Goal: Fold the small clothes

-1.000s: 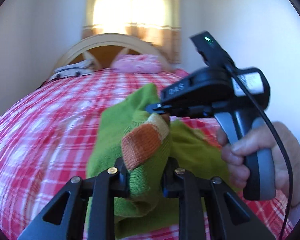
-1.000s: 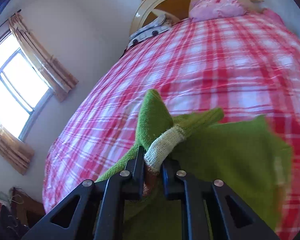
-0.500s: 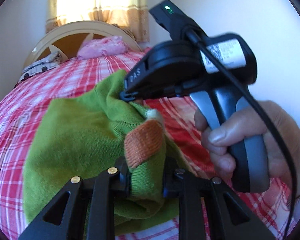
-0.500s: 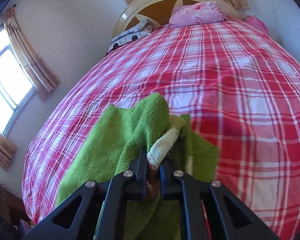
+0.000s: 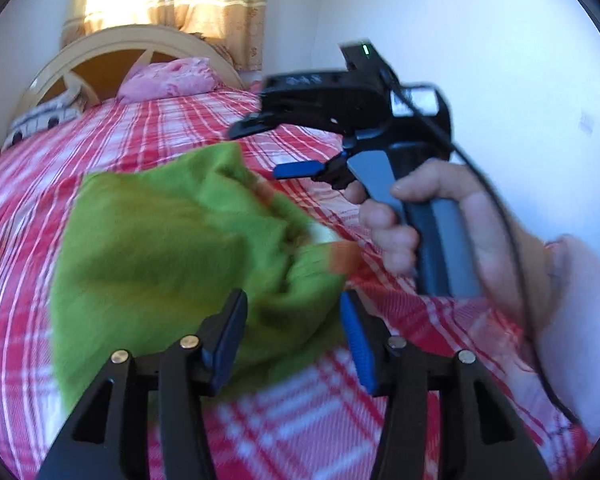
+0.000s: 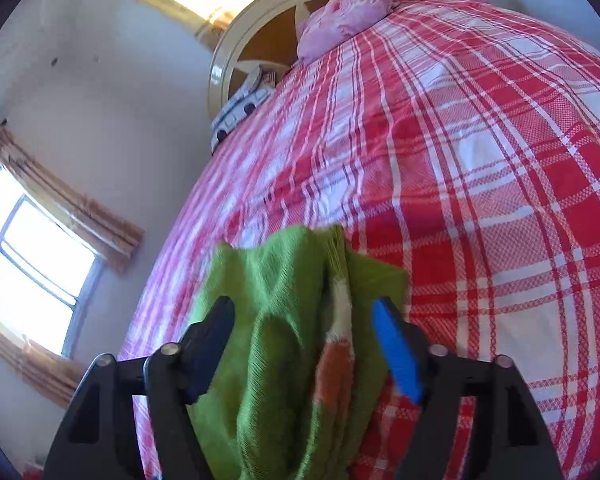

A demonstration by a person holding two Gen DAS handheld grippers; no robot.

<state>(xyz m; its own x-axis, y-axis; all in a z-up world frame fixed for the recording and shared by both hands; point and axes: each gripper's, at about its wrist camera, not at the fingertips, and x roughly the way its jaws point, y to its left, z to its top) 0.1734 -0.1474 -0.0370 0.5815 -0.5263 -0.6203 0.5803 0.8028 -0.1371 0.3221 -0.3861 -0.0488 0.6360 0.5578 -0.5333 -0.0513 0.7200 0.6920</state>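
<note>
Both tools have just been opening and now stand apart from the cloth: the left tool (image 5: 292,336) has its blue pads either side of the green knitted garment (image 5: 172,248) without pressing it, and the right tool (image 6: 304,344) likewise straddles the folded cuff with its orange and cream bands. The garment lies bunched on the red plaid bed (image 6: 480,160), near the foot edge, well short of the pillows. Released while the hands move, the loose fold could spring open or snag on a pad and drag askew
</note>
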